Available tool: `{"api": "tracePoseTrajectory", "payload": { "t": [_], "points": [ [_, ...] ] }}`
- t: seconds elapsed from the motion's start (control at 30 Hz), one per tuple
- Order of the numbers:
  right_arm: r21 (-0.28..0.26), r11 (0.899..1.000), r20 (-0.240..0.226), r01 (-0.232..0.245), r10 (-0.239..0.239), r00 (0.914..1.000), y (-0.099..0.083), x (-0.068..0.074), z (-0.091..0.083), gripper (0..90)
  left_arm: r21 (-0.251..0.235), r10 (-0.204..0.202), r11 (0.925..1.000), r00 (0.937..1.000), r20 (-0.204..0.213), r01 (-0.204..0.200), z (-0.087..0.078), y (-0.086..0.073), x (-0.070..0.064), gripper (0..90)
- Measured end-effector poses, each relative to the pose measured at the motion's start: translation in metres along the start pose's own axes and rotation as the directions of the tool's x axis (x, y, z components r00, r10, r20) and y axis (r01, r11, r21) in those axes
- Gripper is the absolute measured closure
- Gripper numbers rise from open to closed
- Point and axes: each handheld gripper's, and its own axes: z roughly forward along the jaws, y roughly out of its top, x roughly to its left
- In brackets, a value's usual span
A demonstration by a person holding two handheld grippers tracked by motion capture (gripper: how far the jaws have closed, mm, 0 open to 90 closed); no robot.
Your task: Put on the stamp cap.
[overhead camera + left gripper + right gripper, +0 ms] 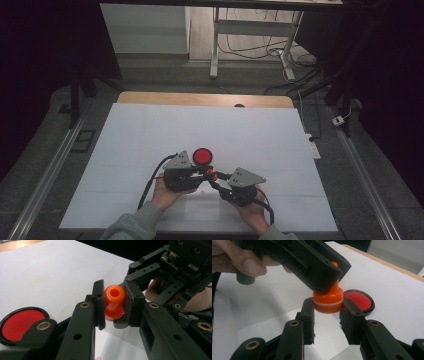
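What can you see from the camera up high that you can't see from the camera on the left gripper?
High view alone: the whole white sheet, the wooden table edge, the person's sleeve, floor cables.

Left gripper view alone: the hole in the top of the orange stamp, with the left gripper shut on its knob and the right gripper close behind.

Both: the stamp, both grippers, and the red ink pad.

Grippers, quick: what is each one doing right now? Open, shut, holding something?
Left gripper: shut on the top of the orange stamp.
Right gripper: closed around the stamp's wide base, beside the red ink pad.
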Motion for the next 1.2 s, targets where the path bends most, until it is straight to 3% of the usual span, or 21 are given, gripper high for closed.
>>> {"api": "tracePoseTrajectory", "payload": {
  "t": [0.4,0.47,0.63,1.2],
  "points": [
    [0.024,1.0,0.003,-0.01,0.01,0.9999,0.0,0.0005,0.0011,65.1,0.014,0.014,0.9998,0.9996,-0.024,-0.014,0.0035,-0.0021,-0.0036,72.8],
    [0.043,0.999,0.006,0.015,-0.015,0.9999,0.0001,0.0017,0.0018,65.2,0.017,0.021,0.9996,0.9994,-0.029,-0.021,0.0043,-0.0032,-0.0045,72.9],
    [0.057,0.998,0.003,0.017,-0.018,0.9998,-0.0006,0.0009,0.0026,65.1,0.014,0.019,0.9997,0.9993,-0.032,-0.018,0.006,-0.0056,-0.0044,72.9],
    [0.021,1.0,-0.023,0.01,-0.009,0.9997,-0.0022,-0.003,0.0022,64.1,0.018,0.013,0.9998,0.9995,-0.027,-0.013,0.0038,-0.0016,-0.004,72.5]
  ]
}}
